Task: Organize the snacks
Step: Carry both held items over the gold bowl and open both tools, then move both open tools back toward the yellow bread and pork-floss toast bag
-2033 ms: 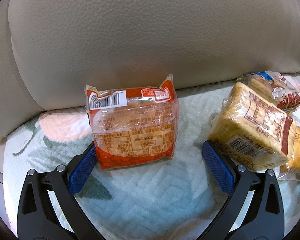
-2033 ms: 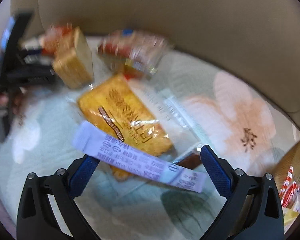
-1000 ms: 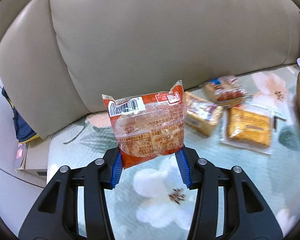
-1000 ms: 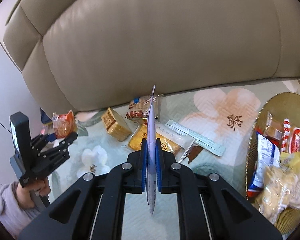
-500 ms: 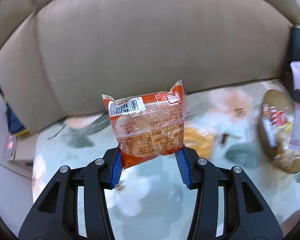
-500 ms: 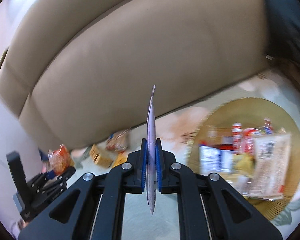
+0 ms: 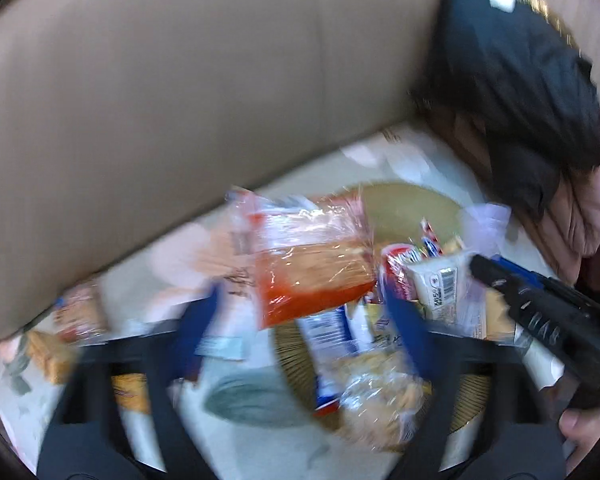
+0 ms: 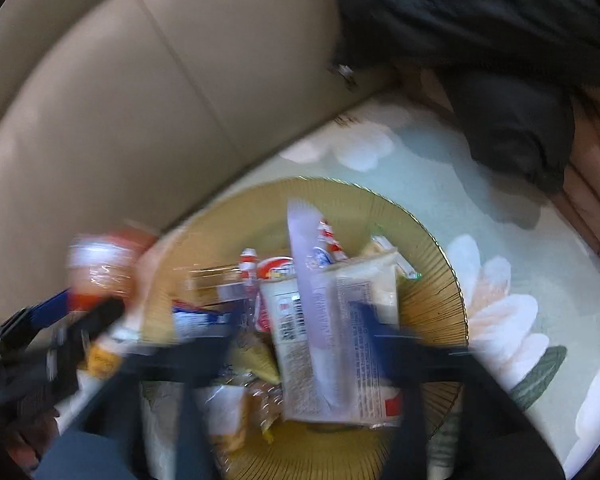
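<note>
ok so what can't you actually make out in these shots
Left wrist view: print on the orange snack packet, smeared by motion blur; also whether it touches the gold plate.
Right wrist view: text on the purple sachet, blurred; snacks at the plate's near edge, hidden behind the right claw.

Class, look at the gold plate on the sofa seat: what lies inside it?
The gold plate holds a heap of wrapped snacks, among them a white barcoded packet and a pale purple stick sachet on top. Motion blur and overlapping hide whatever lies lower in the heap.
</note>
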The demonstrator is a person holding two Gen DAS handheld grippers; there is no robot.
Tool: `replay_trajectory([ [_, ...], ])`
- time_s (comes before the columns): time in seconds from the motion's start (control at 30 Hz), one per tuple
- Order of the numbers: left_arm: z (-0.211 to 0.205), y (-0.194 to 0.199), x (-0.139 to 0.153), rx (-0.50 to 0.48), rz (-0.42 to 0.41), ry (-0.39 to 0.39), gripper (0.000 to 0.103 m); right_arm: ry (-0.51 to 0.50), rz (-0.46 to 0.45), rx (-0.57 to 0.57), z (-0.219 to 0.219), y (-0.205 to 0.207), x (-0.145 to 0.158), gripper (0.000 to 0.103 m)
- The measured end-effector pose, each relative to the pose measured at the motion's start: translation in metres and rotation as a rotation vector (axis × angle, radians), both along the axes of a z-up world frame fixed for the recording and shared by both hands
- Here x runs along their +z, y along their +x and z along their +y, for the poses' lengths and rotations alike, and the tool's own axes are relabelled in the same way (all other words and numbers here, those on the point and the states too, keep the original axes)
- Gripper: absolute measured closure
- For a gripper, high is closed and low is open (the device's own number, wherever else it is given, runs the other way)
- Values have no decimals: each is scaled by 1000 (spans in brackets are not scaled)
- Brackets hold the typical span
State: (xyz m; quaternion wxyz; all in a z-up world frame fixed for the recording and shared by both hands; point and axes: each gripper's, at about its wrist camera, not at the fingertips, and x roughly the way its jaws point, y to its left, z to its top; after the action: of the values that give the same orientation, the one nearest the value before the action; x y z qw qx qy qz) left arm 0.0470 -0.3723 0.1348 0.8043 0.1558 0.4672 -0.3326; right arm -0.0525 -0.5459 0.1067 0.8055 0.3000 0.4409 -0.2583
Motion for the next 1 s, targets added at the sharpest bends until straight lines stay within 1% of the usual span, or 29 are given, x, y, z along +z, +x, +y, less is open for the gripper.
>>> replay_trajectory([
  [0.03, -2, 1, -7, 10, 14, -18, 4, -8, 26, -28, -4, 0, -5, 8],
  [0.07, -1, 3, -13, 24, 40, -36, 4, 19, 10, -26, -9, 0, -8, 9],
  [0.13, 6, 8, -22, 48, 73, -49, 4, 59, -46, -51, -11, -2, -9, 8],
  [0.17, 12, 11, -26, 63, 77, -46, 4, 61, -65, -46, -10, 0, -8, 8],
  [0.2, 18, 16, -31, 81, 67, -25, 4, 56, -73, -34, -8, 3, -7, 7],
  [0.27, 28, 24, -37, 104, 46, 0, 4, 23, -80, 2, 1, 12, 0, 6],
  [0.33, 38, 33, -31, 99, 38, -13, 4, -13, -95, 47, 12, 22, 9, 5],
  [0.37, 44, 40, -24, 95, 26, -39, 4, -25, -100, 63, 16, 26, 14, 5],
  [0.4, 53, 47, -15, 91, 5, -83, 4, -41, -104, 77, 22, 29, 20, 5],
  [0.47, 69, 54, -4, 91, -4, -138, 3, -77, -112, 112, 32, 35, 29, 5],
  [0.5, 74, 57, 0, 93, -1, -147, 3, -100, -119, 127, 38, 37, 32, 5],
  [0.6, 114, 57, 13, 126, -26, -171, 3, -165, -152, 179, 57, 41, 49, 5],
  [0.67, 140, 58, 17, 164, -23, -160, 3, -172, -183, 212, 72, 45, 58, 5],
  [0.73, 180, 61, 17, 220, -19, -113, 3, -165, -205, 243, 84, 51, 64, 5],
  [0.83, 239, 62, 15, 301, -36, -50, 3, -110, -231, 337, 119, 71, 71, 5],
  [0.9, 274, 65, 11, 360, -30, -3, 3, -86, -222, 389, 139, 87, 69, 5],
  [0.93, 293, 66, 10, 390, -30, 6, 3, -70, -216, 423, 149, 95, 69, 5],
  [1.0, 318, 70, 9, 429, -20, -9, 3, -34, -187, 515, 176, 117, 64, 5],
])
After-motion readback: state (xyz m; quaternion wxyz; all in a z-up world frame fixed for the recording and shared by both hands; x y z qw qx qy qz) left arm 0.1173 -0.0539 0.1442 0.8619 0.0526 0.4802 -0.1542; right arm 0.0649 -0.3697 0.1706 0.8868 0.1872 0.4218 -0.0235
